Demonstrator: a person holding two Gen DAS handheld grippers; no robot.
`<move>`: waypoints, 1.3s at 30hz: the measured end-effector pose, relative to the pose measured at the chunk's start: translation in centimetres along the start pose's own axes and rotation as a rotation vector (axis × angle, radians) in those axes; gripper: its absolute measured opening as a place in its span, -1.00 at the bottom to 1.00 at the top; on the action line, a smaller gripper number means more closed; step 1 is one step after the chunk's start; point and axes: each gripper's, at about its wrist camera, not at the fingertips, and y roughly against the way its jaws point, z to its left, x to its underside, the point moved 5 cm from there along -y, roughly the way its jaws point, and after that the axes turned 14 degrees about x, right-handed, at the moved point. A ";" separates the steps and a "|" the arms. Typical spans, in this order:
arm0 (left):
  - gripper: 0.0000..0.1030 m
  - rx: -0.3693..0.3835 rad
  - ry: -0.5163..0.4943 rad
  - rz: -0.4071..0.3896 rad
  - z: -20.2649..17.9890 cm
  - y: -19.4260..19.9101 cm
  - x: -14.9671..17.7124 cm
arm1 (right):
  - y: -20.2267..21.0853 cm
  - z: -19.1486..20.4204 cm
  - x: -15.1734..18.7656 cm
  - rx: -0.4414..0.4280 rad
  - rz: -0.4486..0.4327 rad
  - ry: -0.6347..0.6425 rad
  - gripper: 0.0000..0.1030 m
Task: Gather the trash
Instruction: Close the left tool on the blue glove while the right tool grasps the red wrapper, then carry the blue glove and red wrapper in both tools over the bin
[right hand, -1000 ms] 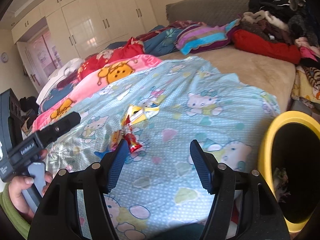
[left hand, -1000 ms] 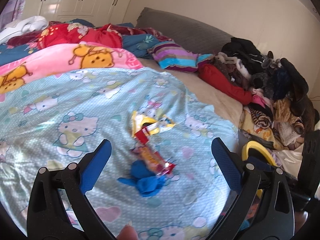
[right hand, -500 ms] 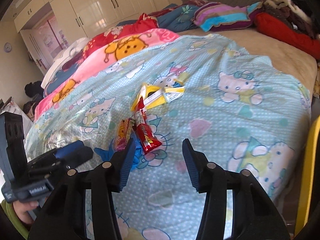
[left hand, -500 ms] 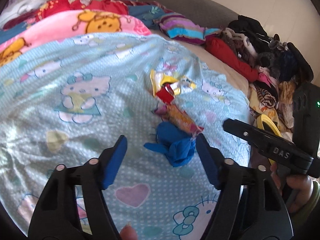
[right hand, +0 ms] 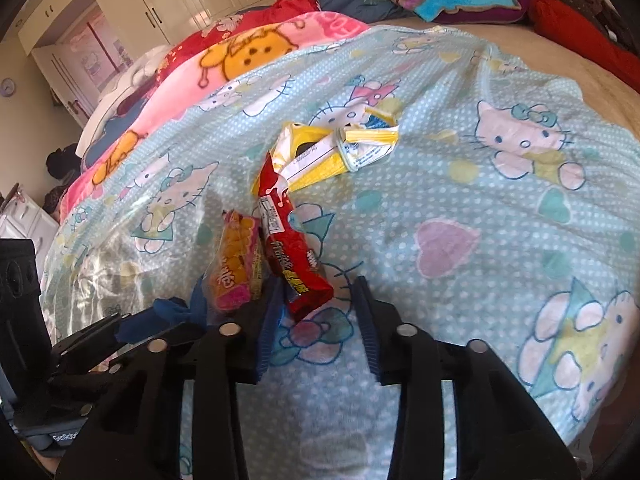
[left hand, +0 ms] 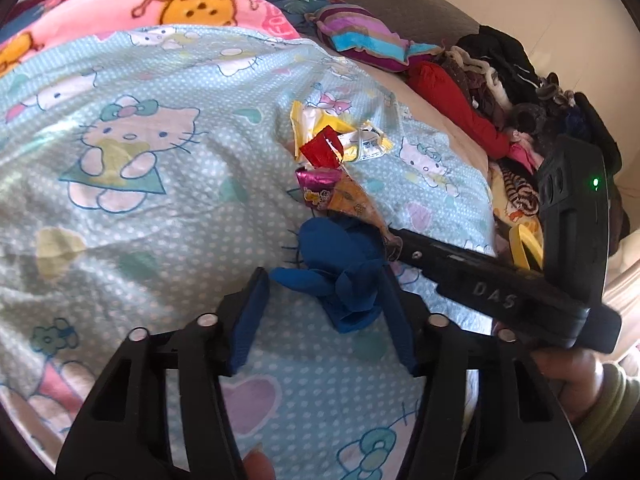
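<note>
bed: covered by light-blue dotted cartoon-cat sheet, all trash lying on it
landmark: crumpled dark-blue cloth-like wad, sitting on sheet, low centre of left wrist view
orange-and-pink snack wrapper: just beyond blue wad, touching or overlapping its far edge; in right wrist view just left of red wrapper, side by side
red snack wrapper: long, glossy, printed; lying beyond blue wad, next to orange-and-pink wrapper; only its far torn end seen from left wrist
yellow-and-white crumpled packet: farthest from blue wad, behind red wrapper, flat on sheet; also
left tool: black frame, blue pads, jaws just been closing, half-narrowed around blue wad; wad between pads, right pad at or against wad edge, left pad apart from it with sheet showing in gap; not clenched on it
right tool: jaws just been closing, fairly narrow, still released; near end of red wrapper sits between pad tips, left pad close beside it, contact cannot be told; right pad clear of it
right tool body, seen from left wrist: black bar lettered DAS, right of blue wad, tip next to wad and orange-and-pink wrapper
hand: holding right tool handle, olive-green sleeve at wrist
yellow-rimmed bin: right of blue wad, beyond bed edge, mostly hidden behind right tool
pile of clothes: far right of blue wad, on bed
pink cartoon blanket: far beyond blue wad, top of bed
</note>
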 end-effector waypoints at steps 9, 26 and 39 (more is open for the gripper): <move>-0.91 0.043 0.009 -0.028 -0.9 1.0 -0.3 | 1.9 -1.4 0.1 -0.005 -0.049 -0.089 -0.71; -0.93 0.066 -0.123 -0.173 -6.7 6.4 -4.2 | 7.7 -3.4 1.6 -0.034 -0.142 -0.146 -0.80; -0.93 0.105 -0.192 -0.180 -10.9 6.0 -4.4 | 12.1 -5.7 1.4 -0.026 -0.221 -0.182 -0.80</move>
